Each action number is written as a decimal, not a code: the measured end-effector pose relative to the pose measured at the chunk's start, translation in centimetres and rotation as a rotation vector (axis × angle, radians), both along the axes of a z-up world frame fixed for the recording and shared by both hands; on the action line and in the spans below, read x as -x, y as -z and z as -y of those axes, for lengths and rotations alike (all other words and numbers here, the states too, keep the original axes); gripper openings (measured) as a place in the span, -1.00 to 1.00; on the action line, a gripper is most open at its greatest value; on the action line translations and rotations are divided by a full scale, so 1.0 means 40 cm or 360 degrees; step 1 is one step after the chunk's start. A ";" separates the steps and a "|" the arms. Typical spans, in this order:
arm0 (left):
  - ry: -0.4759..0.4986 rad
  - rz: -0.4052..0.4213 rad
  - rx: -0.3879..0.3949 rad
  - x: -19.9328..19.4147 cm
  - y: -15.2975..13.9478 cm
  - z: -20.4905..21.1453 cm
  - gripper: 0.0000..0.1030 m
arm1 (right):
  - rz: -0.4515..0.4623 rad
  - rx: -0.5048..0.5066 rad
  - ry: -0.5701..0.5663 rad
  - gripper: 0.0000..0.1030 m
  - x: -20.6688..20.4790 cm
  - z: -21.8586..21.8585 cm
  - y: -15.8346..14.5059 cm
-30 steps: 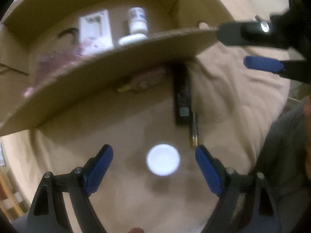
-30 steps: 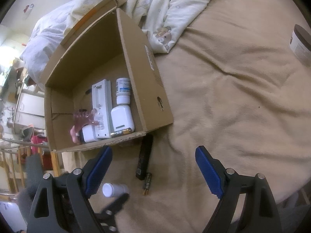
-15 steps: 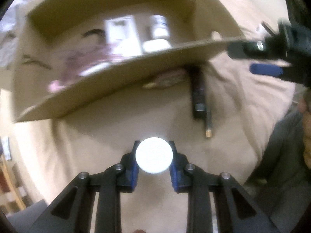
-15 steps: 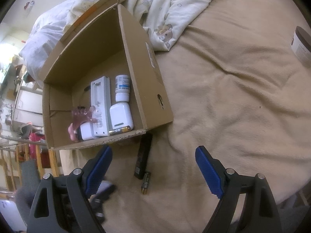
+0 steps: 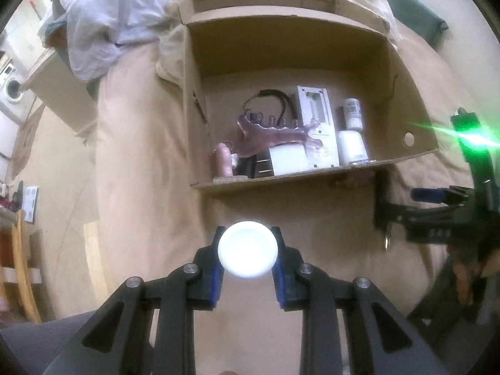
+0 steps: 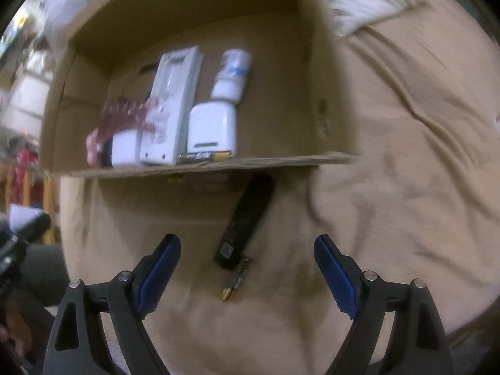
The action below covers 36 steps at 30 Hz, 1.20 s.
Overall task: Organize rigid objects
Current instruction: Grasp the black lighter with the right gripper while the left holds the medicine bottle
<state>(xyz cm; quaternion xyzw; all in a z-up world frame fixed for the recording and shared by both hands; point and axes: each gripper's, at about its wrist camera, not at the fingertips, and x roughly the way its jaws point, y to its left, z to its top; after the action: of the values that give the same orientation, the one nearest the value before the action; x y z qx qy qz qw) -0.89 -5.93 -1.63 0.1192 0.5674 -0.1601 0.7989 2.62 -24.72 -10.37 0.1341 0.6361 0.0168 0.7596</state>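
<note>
My left gripper (image 5: 247, 251) is shut on a small white bottle (image 5: 247, 249), whose round cap faces the camera, lifted above the beige blanket in front of the cardboard box (image 5: 312, 172). The box holds a white rectangular device (image 5: 317, 128), white bottles (image 5: 351, 112) and a pink comb-like piece (image 5: 275, 134). My right gripper (image 6: 247, 268) stands open above a black stick-shaped object (image 6: 248, 222) and a small brass-tipped piece (image 6: 236, 281) lying on the blanket just outside the box's near wall (image 6: 203, 164). The right gripper also shows at the right edge of the left wrist view.
Rumpled white bedding (image 5: 109, 15) lies behind and left of the box. The bed's left edge drops to a floor with a washing machine (image 5: 12, 87) and wooden furniture (image 5: 18, 250). A battery (image 6: 206, 156) rests inside the box by its near wall.
My left gripper closed on the white bottle and lifted it off the blanket toward the box. My right gripper swung in closer over the black stick, still open.
</note>
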 end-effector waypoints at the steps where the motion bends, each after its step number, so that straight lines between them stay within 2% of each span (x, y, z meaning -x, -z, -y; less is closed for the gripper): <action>1: 0.0001 -0.0025 0.0018 -0.005 0.007 0.002 -0.54 | -0.0007 0.0024 -0.0014 0.79 -0.005 -0.011 0.008; 4: 0.0008 -0.0059 0.0046 -0.038 0.044 0.014 -0.54 | -0.0042 0.0036 -0.0015 0.79 -0.020 -0.032 0.040; 11: -0.0019 -0.0109 0.0112 -0.043 0.044 0.004 -0.54 | -0.0067 0.0191 -0.0011 0.79 -0.029 -0.067 0.085; 13: -0.0030 -0.0131 0.0130 -0.045 0.045 0.001 -0.54 | -0.0061 0.0269 -0.0064 0.72 -0.027 -0.085 0.091; 14: -0.0039 -0.0136 0.0138 -0.046 0.045 0.000 -0.54 | -0.0053 0.0299 -0.0082 0.58 -0.024 -0.092 0.090; 15: -0.0044 -0.0136 0.0142 -0.046 0.044 -0.003 -0.54 | -0.0042 0.0316 -0.0091 0.31 -0.020 -0.095 0.086; 16: -0.0047 -0.0134 0.0144 -0.047 0.043 -0.003 -0.54 | -0.0033 0.0327 -0.0092 0.12 -0.017 -0.095 0.081; 18: -0.0051 -0.0128 0.0142 -0.046 0.042 -0.004 -0.54 | -0.0014 0.0330 -0.0066 -0.65 -0.009 -0.079 0.067; 19: -0.0052 -0.0128 0.0140 -0.046 0.043 -0.003 -0.54 | -0.0011 0.0320 -0.0039 -0.72 -0.004 -0.064 0.063; 25: -0.0065 -0.0119 0.0122 -0.045 0.047 -0.008 -0.54 | 0.0047 -0.0026 0.0116 -0.73 0.039 0.025 0.015; 31: -0.0090 -0.0112 0.0111 -0.048 0.049 -0.017 -0.54 | 0.0120 -0.0304 0.0169 -0.77 0.094 0.042 -0.042; 36: -0.0085 -0.0097 0.0116 -0.045 0.043 -0.019 -0.54 | 0.0206 -0.0354 0.0090 -0.77 0.160 0.028 -0.105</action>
<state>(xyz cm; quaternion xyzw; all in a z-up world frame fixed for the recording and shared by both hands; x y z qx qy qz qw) 0.90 -5.19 -3.36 0.0700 0.5883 -0.1629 0.7890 -3.77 -25.83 -6.15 0.2339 0.5760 0.0745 0.7797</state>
